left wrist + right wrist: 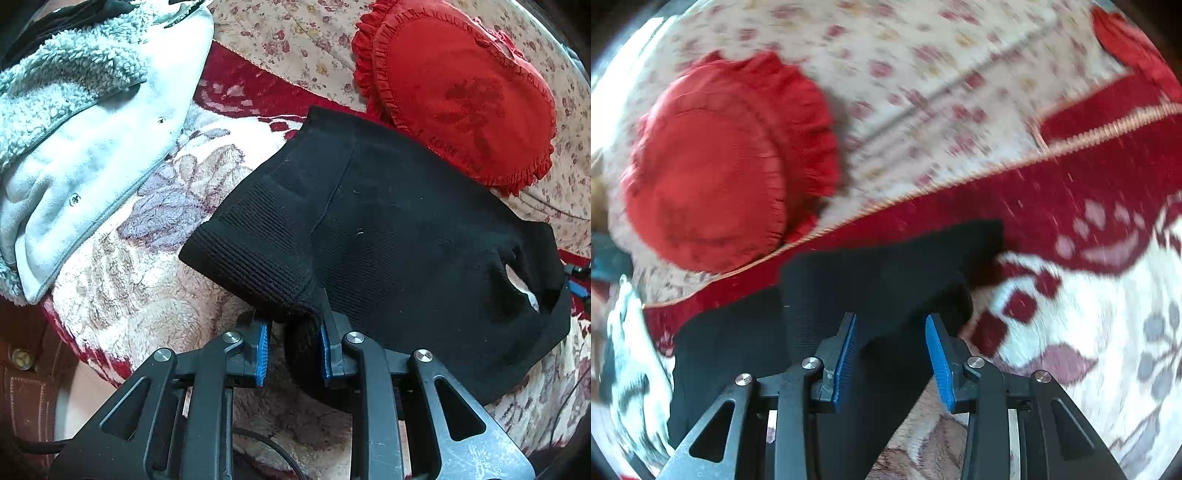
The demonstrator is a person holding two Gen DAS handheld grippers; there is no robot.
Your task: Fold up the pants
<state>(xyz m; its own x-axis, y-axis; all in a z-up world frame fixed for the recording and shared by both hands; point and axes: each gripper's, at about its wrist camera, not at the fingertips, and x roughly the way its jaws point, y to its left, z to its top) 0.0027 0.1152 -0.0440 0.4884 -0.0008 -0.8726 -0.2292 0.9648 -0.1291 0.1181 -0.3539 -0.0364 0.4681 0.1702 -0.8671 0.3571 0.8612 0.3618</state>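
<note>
The black knit pants [388, 236] lie folded on a red and cream floral blanket [147, 258]. My left gripper [293, 325] sits at the near edge of the pants by the ribbed band, its blue pads [263, 350] apart with a fold of black cloth between them. In the blurred right wrist view the pants [886, 273] lie under and between the fingers. My right gripper [891, 321] is open, its blue pads [938, 362] wide apart over the cloth.
A red frilled heart cushion [458, 88] lies just behind the pants, also in the right wrist view [716, 173]. A white fleece-lined jacket [85, 122] lies at the left. A floral sheet [295, 40] covers the back.
</note>
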